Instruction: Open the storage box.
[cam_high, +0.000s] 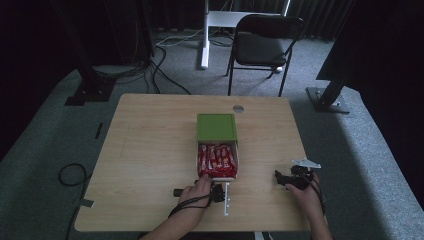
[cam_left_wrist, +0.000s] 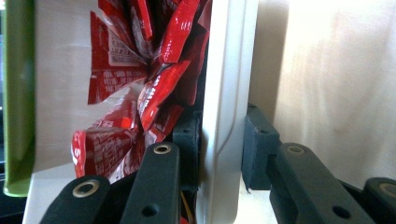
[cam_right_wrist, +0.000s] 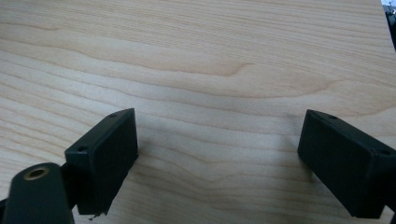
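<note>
Fingers (cam_left_wrist: 187, 135) of the left gripper (cam_left_wrist: 219, 144) clamp the near wall of a white rectangular plastic box (cam_left_wrist: 229, 93), one black pad inside among the wrappers and the other pressed to the outer face. On the right gripper (cam_right_wrist: 217, 158), the fingers (cam_right_wrist: 105, 154) stand wide apart over bare wood, nothing between them.

Seen from above, a light wooden desk (cam_high: 150, 150) carries the white box (cam_high: 235, 162) at its centre, with a flat green lid (cam_high: 216, 127) slid back over its far half. Red foil snack packets (cam_high: 216, 157) fill the uncovered near half, lying in a loose heap. The person's left hand (cam_high: 197, 189) holds the left gripper (cam_high: 216, 186) at the box's near edge. The right hand (cam_high: 307, 192) rests the right gripper (cam_high: 280, 179) on the desk well apart to the right, pointing towards the box. A small white strip, possibly a label, lies just beside the left gripper in the dim high view.
</note>
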